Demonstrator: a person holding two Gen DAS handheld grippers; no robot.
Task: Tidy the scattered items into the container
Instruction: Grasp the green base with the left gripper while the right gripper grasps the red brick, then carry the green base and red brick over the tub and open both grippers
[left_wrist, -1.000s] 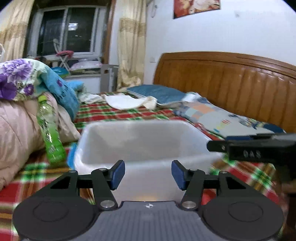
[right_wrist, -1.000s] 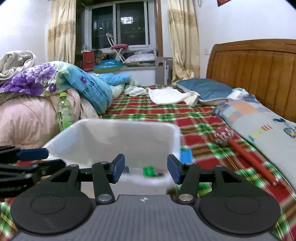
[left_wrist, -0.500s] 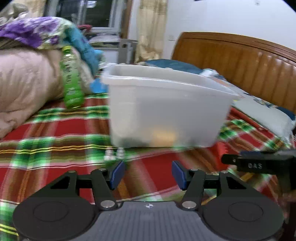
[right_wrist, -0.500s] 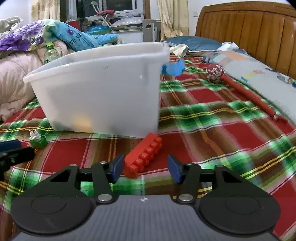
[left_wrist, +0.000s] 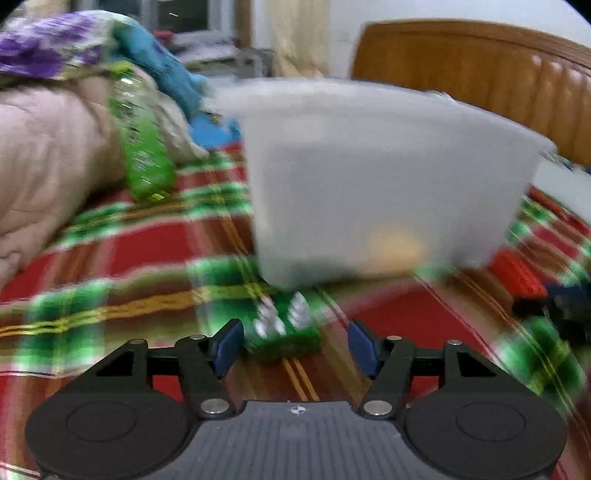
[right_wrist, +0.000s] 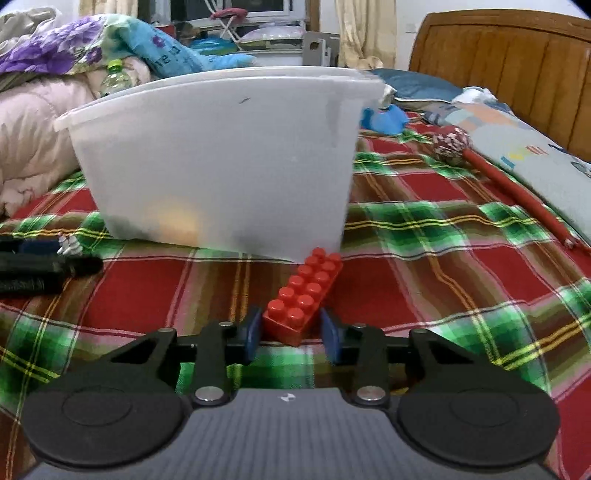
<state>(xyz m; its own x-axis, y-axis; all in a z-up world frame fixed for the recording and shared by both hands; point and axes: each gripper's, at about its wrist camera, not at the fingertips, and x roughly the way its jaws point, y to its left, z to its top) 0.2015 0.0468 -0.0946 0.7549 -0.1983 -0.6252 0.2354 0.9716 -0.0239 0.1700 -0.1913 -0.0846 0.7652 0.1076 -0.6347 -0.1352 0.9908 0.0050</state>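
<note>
A translucent white container stands on the plaid bedspread; it also shows blurred in the left wrist view. My right gripper is low on the bed, its jaws partly closed around the near end of a red toy brick, pads close beside it without clear contact. My left gripper is open, with a small green toy with white spikes between its fingertips, nearer the left pad. That toy and the left gripper's fingers show at the left of the right wrist view.
A green bottle leans on the pink quilt at left. A red-handled massage hammer lies right of the container, near a pillow. A blue toy lies behind the container. The wooden headboard is at the right.
Both grippers dropped from above the container to the bedspread and moved forward. The right jaws narrowed around the red brick. The left gripper came up to the green toy.
</note>
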